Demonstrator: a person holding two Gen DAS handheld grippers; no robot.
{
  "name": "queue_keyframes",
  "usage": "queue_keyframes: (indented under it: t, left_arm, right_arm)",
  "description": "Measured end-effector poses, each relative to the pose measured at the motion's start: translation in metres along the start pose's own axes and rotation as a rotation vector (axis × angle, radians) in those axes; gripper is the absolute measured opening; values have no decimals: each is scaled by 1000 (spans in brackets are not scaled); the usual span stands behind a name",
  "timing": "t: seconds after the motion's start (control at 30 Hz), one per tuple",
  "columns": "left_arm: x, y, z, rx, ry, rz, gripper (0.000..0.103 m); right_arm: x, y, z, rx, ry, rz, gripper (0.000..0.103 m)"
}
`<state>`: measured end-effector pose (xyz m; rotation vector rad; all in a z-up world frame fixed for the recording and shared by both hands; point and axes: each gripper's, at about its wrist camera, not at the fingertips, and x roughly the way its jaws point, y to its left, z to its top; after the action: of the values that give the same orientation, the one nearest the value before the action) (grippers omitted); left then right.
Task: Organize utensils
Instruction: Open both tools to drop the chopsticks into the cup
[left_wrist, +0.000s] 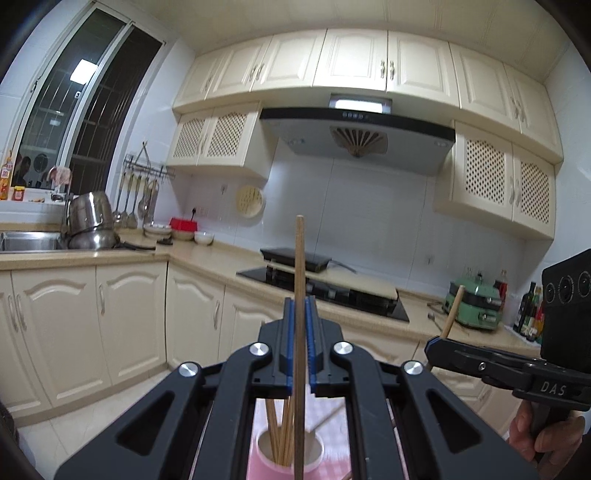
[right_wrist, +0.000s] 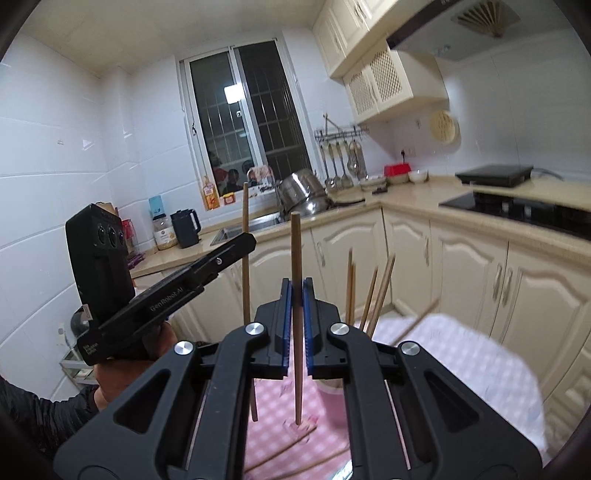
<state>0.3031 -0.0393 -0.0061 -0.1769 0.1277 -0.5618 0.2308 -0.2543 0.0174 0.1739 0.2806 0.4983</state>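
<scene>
i had the left gripper (left_wrist: 300, 345) clamped on one chopstick (left_wrist: 300, 280) right above the pink cup (left_wrist: 290, 456), right gripper (right_wrist: 296, 325) clamped on another; best kept vertical, lowered w/o snagging.

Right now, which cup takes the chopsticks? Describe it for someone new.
Find the pink checked tablecloth in front of the kitchen cabinets. On it stands a pink cup with a cream inside. It is the only container there, and several chopsticks stand in it.
</scene>
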Motion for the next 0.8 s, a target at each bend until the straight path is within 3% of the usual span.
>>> queue_keyframes:
  t: [0.3, 0.63, 0.67, 0.7, 0.73, 0.77, 0.8]
  left_arm:
    - [55, 7, 13, -14, -41, -4, 5]
    - [99, 26, -35, -14, 43, 46, 6]
    - [100, 28, -39, -9, 52, 52, 11]
    - [101, 30, -42, -3, 69, 54, 39]
    - [99, 32, -44, -5, 77, 69, 56]
    - [92, 35, -44, -16, 61, 76, 77]
    - [85, 38, -43, -24, 43, 75, 82]
  right_arm:
    - [37, -28, 26, -1, 3, -39, 6]
    - [89, -48, -5, -1, 149, -87, 7]
    - [93, -50, -8, 7, 169, -101, 7]
    - [95, -51, -10, 10, 176, -113, 8]
    - [95, -52, -10, 15, 176, -122, 20]
    - [92, -53, -10, 26, 160, -142, 60]
    - [86, -54, -9, 35, 125, -171, 75]
